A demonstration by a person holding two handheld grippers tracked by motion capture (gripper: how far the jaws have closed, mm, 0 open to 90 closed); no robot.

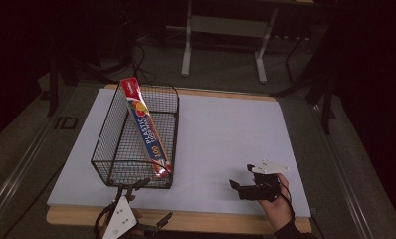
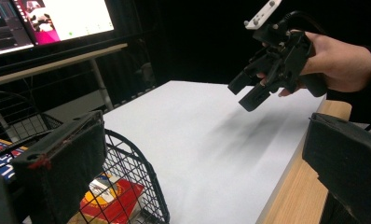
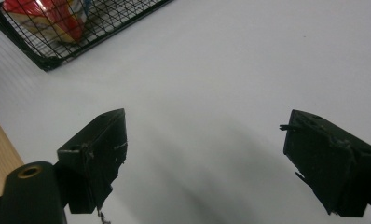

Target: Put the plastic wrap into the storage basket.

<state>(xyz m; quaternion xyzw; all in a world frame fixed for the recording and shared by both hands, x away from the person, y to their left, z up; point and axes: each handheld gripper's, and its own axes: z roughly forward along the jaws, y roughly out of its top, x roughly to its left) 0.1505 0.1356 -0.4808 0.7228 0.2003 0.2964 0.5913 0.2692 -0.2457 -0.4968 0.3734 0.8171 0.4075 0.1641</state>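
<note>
Wire basket [image 1: 117, 149], near-left part of the table [image 1: 226, 139]; a long box of plastic wrap [image 1: 146, 127] leans inside it, top end above the far rim. Probably light, stiff, crushable cardboard; best taken across its narrow sides. Left tongs [image 1: 145, 205], near edge by the basket: spread, empty. Right tongs [image 1: 242, 187], near-right: spread, empty. The left gripper view adds a monitor [image 2: 48, 21] beyond the table.
</note>
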